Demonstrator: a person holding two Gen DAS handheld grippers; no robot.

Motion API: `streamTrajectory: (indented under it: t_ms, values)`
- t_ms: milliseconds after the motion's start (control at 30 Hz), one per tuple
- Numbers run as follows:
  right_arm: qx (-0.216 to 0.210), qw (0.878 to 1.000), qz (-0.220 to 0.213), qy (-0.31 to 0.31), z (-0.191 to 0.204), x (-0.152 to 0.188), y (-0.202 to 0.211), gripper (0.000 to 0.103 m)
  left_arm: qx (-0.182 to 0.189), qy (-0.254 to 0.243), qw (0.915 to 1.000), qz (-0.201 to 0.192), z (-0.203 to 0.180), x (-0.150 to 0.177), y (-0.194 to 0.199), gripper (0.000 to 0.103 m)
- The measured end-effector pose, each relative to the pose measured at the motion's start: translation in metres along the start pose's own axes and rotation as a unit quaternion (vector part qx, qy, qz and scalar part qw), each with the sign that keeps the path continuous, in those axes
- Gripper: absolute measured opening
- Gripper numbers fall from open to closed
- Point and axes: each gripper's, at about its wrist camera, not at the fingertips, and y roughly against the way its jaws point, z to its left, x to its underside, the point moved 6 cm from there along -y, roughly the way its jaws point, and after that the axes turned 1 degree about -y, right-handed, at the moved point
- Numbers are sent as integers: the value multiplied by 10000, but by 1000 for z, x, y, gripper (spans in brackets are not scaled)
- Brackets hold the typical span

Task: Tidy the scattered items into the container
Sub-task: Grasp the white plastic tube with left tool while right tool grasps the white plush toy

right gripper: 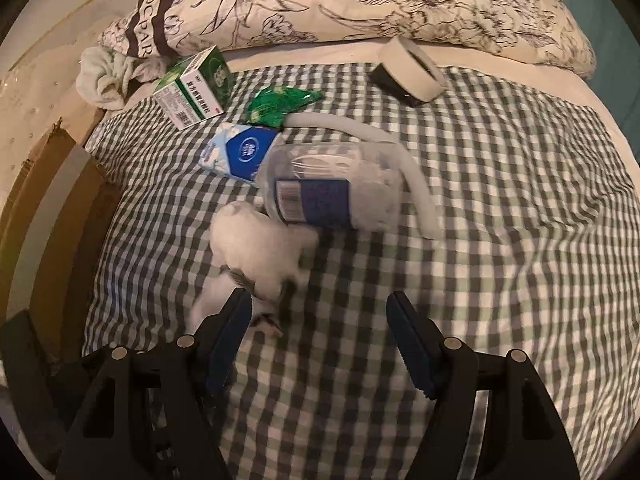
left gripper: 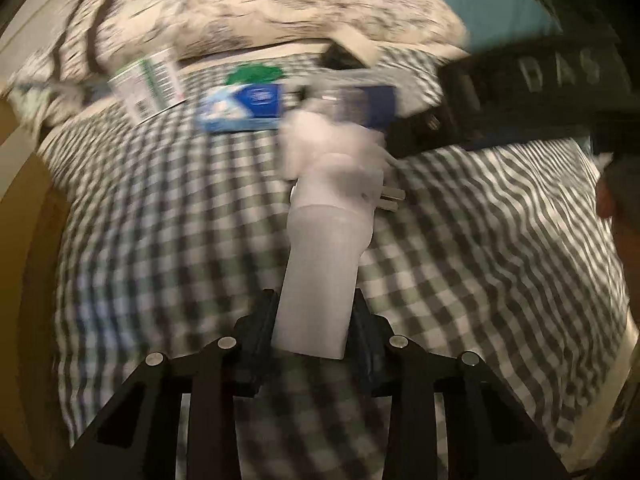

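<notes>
Left gripper (left gripper: 312,320) is clamping a white plug adapter (left gripper: 320,264) by its base, above the checked bedspread's (left gripper: 160,240) middle. Right gripper (right gripper: 316,320) is hovering agape, empty. Risk: the smooth, blurred adapter may be slipping out.

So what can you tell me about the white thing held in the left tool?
The white item is a pale, matte, plastic-looking piece: a roughly cylindrical body that widens into a bulkier head with two metal prongs sticking out on its right side, like a plug. The left tool is shut on its lower end, one finger on each side, and it points away from the camera above the checked sheet. Motion blur hides finer detail. Nothing else clearly touches it.
</notes>
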Motion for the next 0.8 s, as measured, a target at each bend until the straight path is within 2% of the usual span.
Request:
streamTrajectory:
  t_ms: [267, 467, 533, 600, 800]
  values:
    - [-201, 9997, 160, 51, 26, -11, -32, 70, -439, 854, 9952, 175, 47, 11, 4, 35]
    - [-156, 9993, 334, 69, 30, -12, -64, 70, -361, 985, 9944, 118, 57, 10, -4, 36]
    - [-167, 9995, 259, -32, 28, -13, -65, 69, -263, 1085, 9937, 23, 61, 9, -5, 36]
    - [-80, 9997, 185, 128, 31, -13, -64, 62, -204, 1166, 9930, -11, 64, 5, -6, 36]
    - [-128, 9996, 98, 248, 32, -4, -50, 61, -300, 1139, 9930, -97, 63, 1, 1, 34]
